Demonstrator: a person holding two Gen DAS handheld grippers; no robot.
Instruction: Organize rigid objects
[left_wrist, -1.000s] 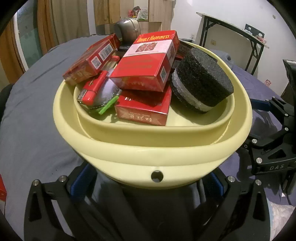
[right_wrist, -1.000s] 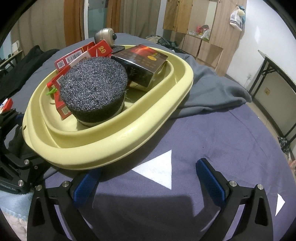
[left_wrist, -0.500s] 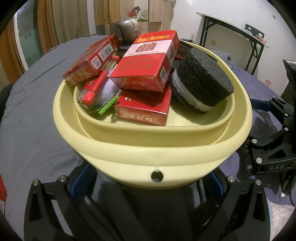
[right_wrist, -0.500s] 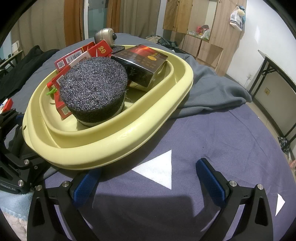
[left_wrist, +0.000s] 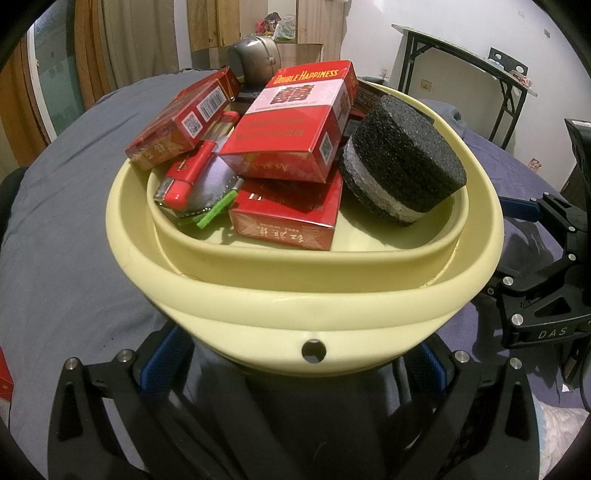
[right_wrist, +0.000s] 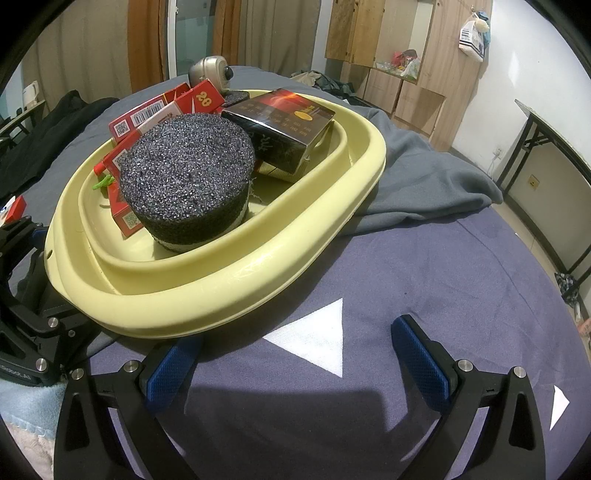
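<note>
Yellow basin (left_wrist: 303, 306) loaded: cigarette packs (left_wrist: 295, 125), foam puck (right_wrist: 184, 177); stray red pack (right_wrist: 14, 208) left outside; left gripper (left_wrist: 295, 363) and right gripper (right_wrist: 299, 365) both spread, empty.

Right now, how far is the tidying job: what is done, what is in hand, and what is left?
Mostly done: the red packs, the black foam puck, the dark box and the red lighter lie piled in the yellow basin. In hand: nothing; the right tongs are open over the purple cloth, and the left tongs flank the basin's near rim. Left: one red pack still lies outside.
</note>
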